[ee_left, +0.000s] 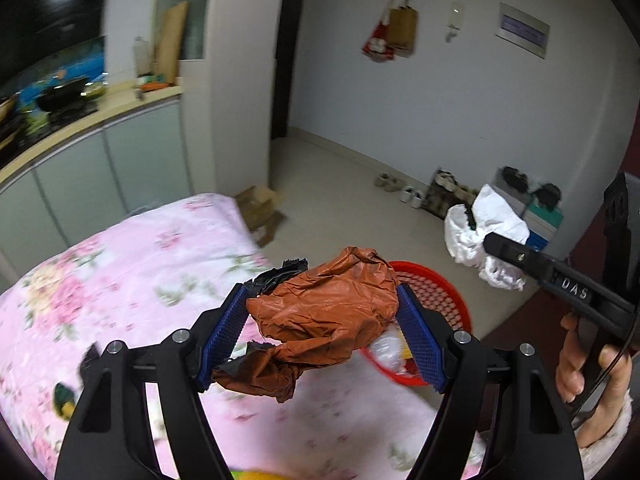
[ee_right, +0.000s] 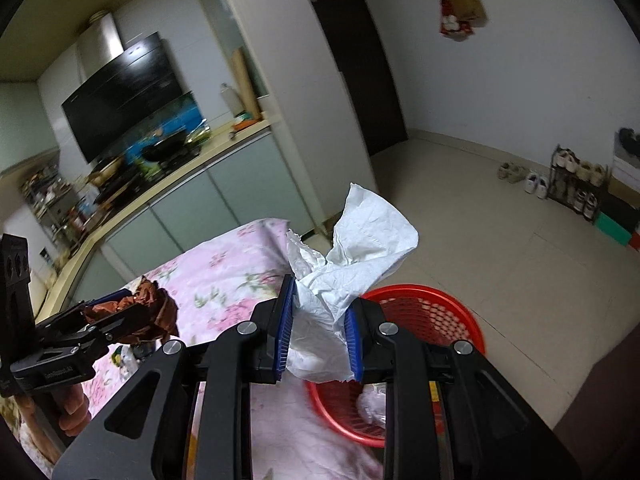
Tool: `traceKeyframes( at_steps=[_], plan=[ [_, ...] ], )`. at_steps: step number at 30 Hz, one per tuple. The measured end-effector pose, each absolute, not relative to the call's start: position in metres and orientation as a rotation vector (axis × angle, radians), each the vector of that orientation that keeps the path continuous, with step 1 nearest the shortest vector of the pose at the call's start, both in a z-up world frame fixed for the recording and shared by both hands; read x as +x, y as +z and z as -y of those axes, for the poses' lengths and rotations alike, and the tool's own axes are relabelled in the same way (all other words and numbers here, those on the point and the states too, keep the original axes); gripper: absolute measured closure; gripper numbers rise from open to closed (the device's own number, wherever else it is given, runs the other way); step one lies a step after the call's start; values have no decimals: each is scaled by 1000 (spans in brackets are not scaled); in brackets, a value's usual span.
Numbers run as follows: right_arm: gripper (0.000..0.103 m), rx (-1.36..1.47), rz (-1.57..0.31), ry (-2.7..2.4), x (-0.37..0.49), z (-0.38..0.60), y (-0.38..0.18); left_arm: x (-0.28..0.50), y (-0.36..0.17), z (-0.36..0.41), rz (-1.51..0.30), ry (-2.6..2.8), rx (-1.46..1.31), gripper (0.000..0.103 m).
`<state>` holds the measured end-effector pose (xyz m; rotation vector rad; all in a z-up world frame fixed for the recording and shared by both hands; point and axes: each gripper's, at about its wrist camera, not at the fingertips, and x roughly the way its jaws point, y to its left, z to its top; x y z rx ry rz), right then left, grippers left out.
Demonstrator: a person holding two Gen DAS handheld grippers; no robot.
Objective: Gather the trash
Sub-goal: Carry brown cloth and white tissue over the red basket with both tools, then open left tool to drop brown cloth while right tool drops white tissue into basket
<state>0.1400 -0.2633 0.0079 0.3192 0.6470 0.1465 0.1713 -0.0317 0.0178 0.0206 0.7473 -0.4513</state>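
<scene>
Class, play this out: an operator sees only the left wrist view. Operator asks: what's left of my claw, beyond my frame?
Observer: A black range hood hangs above the stove.
Operator: Is the white tissue gripped firmly?
Observer: Yes, the right claw is shut on the white tissue, pinching its lower part.
Operator: Does the red basket's far rim show?
Observer: Yes, the red basket shows its whole far rim on the floor.

Crumpled brown wrapper (ee_left: 324, 312) and crumpled white tissue (ee_right: 352, 248) aloft; red mesh basket (ee_right: 460, 312) on floor, trash inside
</scene>
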Motion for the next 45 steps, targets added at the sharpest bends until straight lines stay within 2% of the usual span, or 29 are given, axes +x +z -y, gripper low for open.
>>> traceKeyframes(
  at_steps=[11, 22, 25, 29, 32, 36, 45],
  plan=[
    [80, 396, -696, 45, 149, 302, -21, 218, -26, 113, -887, -577, 24, 31],
    [79, 445, -818, -20, 174, 316, -71, 261, -90, 145, -1065, -579, -31, 31],
    [75, 448, -841, -25, 179, 314, -80, 266, -102, 147, -1094, -586, -56, 31],
    [60, 461, -858, -29, 181, 316, -86, 268, -108, 144, -1107, -591, -81, 29],
    [51, 483, -862, -35, 182, 319, -88, 270, -106, 139, -1104, -593, -98, 23],
    [49, 486, -855, -36, 181, 319, -86, 265, -99, 133, -1082, -597, -97, 20],
    [49, 468, -841, -9, 175, 313, -77, 247, -79, 112, -1012, -541, -56, 19]
  ],
)
